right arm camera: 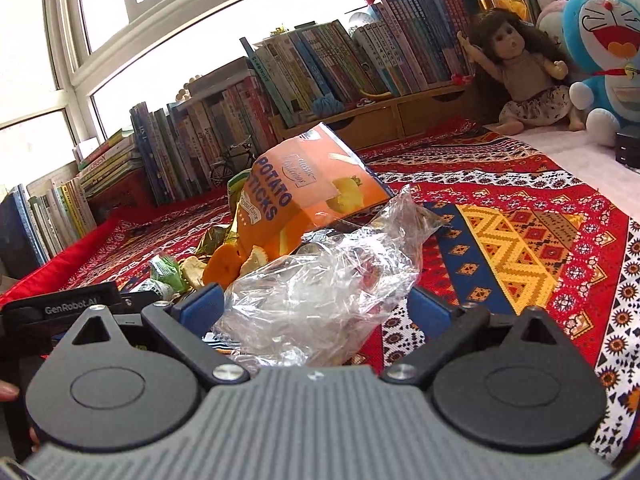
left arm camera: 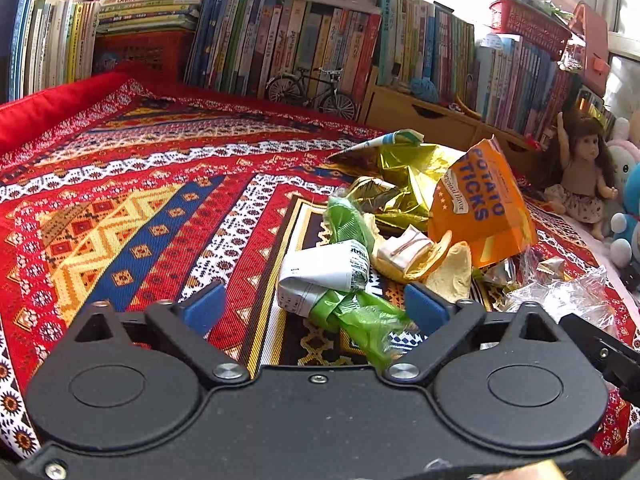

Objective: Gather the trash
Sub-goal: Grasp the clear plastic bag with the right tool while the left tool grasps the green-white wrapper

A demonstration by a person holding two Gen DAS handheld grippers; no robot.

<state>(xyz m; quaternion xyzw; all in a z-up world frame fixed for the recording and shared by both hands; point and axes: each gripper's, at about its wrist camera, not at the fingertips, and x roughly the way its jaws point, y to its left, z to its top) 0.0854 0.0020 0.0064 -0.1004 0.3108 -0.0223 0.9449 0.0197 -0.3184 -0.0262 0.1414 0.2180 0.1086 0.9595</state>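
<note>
A heap of trash lies on the patterned red cloth (left arm camera: 140,200). In the left wrist view my left gripper (left arm camera: 314,306) is open, its blue pads on either side of a green wrapper rolled with white printed paper (left arm camera: 336,284). Behind that lie yellow peel pieces (left arm camera: 436,264), crumpled gold foil (left arm camera: 404,176) and an orange potato sticks bag (left arm camera: 484,200). In the right wrist view my right gripper (right arm camera: 316,306) is open around a crumpled clear plastic bag (right arm camera: 320,280), which lies between its pads. The orange potato sticks bag (right arm camera: 304,196) leans just beyond.
Rows of books (left arm camera: 280,40) and a small model bicycle (left arm camera: 312,88) line the far edge. A doll (right arm camera: 516,64) and a blue plush toy (right arm camera: 604,40) sit at the right. The left gripper's black body (right arm camera: 60,308) is close beside the right one.
</note>
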